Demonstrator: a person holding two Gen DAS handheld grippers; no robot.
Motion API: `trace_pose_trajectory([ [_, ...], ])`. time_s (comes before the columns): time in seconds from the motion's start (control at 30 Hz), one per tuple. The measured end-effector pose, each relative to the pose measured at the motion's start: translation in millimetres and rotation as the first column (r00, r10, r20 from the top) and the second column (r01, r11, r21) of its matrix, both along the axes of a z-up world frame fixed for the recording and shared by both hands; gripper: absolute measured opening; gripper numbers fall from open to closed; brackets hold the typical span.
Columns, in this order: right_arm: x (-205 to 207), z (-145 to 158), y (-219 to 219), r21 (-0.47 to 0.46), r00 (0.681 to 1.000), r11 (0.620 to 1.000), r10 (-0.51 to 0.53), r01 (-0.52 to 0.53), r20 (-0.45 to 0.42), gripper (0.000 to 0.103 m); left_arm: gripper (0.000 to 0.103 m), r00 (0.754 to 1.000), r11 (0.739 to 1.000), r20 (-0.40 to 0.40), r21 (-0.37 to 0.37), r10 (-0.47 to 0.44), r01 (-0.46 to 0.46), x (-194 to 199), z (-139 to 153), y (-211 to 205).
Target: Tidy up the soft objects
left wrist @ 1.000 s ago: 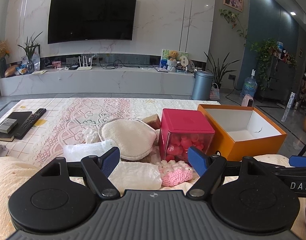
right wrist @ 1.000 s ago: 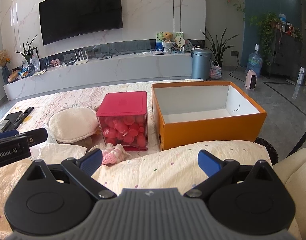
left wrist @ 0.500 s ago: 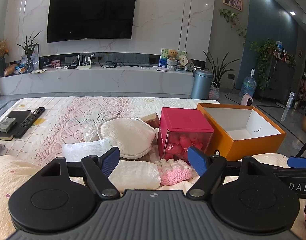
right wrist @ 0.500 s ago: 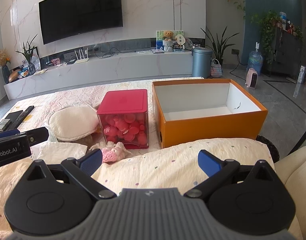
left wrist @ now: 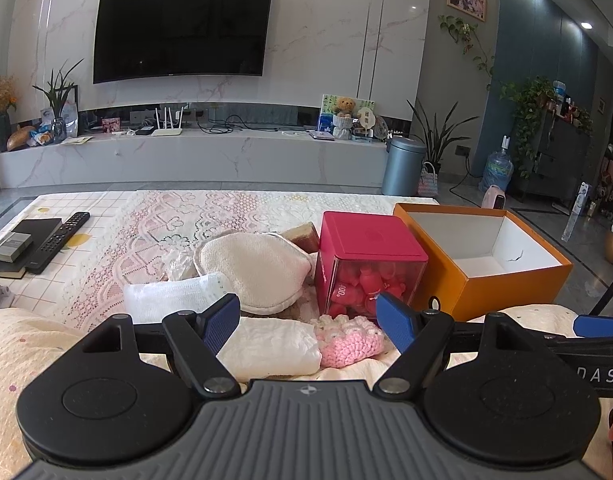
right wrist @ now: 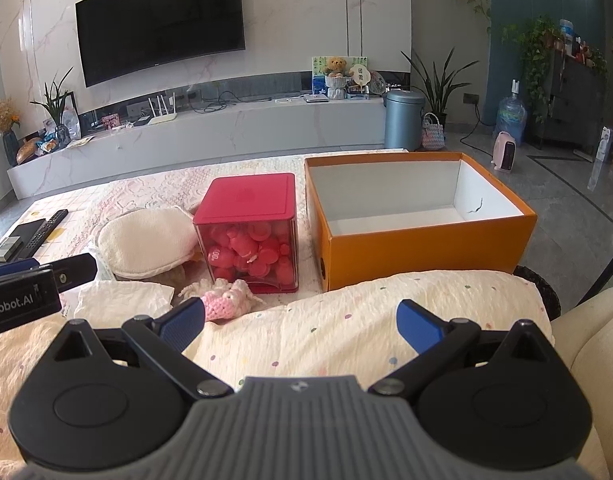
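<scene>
Both tools, left tool (left wrist: 307,322) and right tool (right wrist: 300,323), spread wide and empty near pink knitted toy (left wrist: 351,341).

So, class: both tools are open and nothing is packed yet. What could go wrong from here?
1. The pink crochet piece touches the folded white cloth; the left tool might pinch both.
2. The red-lidded cube stands close behind; a reach could nudge it.
3. The orange box sits near the table edge and could be pushed off.
</scene>
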State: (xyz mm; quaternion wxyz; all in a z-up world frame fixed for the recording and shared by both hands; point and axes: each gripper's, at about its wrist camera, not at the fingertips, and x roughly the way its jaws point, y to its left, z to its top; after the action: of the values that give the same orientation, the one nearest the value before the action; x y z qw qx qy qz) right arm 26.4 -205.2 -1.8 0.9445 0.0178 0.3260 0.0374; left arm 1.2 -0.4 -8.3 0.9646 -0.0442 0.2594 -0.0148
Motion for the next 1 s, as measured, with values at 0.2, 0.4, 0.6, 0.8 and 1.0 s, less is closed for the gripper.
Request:
trace_pose_trajectory([
  [0.2, 0, -1, 0, 0.001, 1.000, 1.000, 0.000, 0.000, -0.007, 0.100, 0.091, 1.000, 1.000, -0.008, -0.004, 0.001, -0.001, 1, 0, 0],
  [0.4, 1, -2, 0, 0.001, 1.000, 1.000, 0.000, 0.000, -0.010, 0.100, 0.091, 1.000, 1.000, -0.010, -0.002, 0.001, -0.001, 1, 1, 0],
  [0.6, 0, -4, 2, -0.004, 1.000, 1.000, 0.011, -0.011, -0.007, 0.100, 0.090, 1.000, 1.000, -0.018, 0.003, 0.000, 0.000, 2, 0, 1],
  [0.8, 1, -8, 0, 0.087, 0.997, 0.993, 0.075, -0.075, 0.012, 0.097, 0.074, 0.999, 0.999, -0.044, 0.015, -0.031, 0.032, 2, -3, 7],
  [1.0, 14, -13, 16, 0.084, 0.989, 0.988, 0.137, -0.132, -0.060, 0.079, 0.062, 0.993, 0.997, -0.109, -0.056, -0.052, 0.047, 5, -12, 28],
])
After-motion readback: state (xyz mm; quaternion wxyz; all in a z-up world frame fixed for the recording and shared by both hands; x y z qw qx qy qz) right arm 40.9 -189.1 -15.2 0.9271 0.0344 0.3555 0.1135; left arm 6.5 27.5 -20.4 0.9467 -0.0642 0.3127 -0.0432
